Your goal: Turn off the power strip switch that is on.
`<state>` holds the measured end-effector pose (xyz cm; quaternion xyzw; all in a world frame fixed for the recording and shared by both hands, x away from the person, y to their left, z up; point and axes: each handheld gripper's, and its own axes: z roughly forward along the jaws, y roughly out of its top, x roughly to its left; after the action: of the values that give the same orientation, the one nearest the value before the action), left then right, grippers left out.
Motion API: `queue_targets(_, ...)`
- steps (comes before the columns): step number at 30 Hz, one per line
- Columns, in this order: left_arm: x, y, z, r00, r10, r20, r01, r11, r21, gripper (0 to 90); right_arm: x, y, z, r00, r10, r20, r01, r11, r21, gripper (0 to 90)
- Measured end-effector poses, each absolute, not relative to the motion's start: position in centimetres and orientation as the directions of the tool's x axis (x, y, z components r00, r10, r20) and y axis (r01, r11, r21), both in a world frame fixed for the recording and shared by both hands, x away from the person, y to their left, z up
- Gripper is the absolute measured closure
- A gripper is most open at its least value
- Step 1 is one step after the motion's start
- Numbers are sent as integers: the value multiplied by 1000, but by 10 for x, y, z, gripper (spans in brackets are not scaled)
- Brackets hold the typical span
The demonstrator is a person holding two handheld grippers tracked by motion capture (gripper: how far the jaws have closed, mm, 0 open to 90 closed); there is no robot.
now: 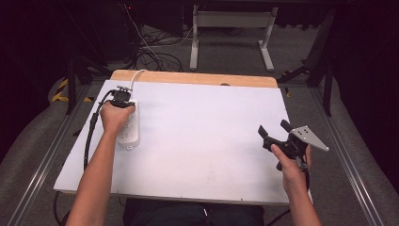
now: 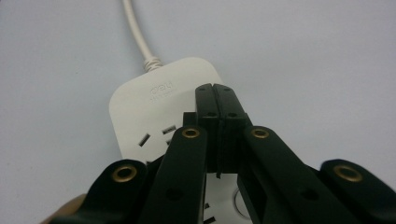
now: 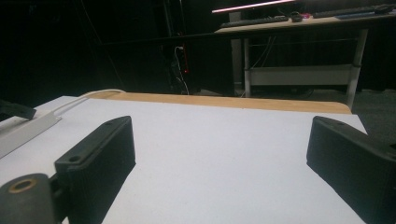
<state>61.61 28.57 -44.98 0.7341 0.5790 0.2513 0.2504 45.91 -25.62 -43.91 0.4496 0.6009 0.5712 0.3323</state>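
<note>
Item: white power strip (image 1: 129,127), table's (image 1: 202,141) nine o'clock edge; rigid, light, smooth plastic, likely slides; best pinched across its long sides. Left gripper (image 2: 215,88) jaws closed, empty, tips over its cord end. Right gripper (image 1: 274,127) jaws wide apart, empty, at three o'clock

The left claw (image 2: 215,93) hides the power strip's (image 2: 154,107) middle sockets, and the picture's bottom edge cuts off its near end.
</note>
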Motion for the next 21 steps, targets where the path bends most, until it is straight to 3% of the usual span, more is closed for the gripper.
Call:
queue_targets(12, 614, 279, -453, 157, 982, 100, 724, -184, 665, 900, 458, -256, -437, -378, 919, 114, 155, -59, 986, 84)
queue_targets(21, 615, 282, -453, 143, 988, 55, 733, -143, 666, 900, 458, -256, -438, -379, 917, 122, 155, -67, 986, 84)
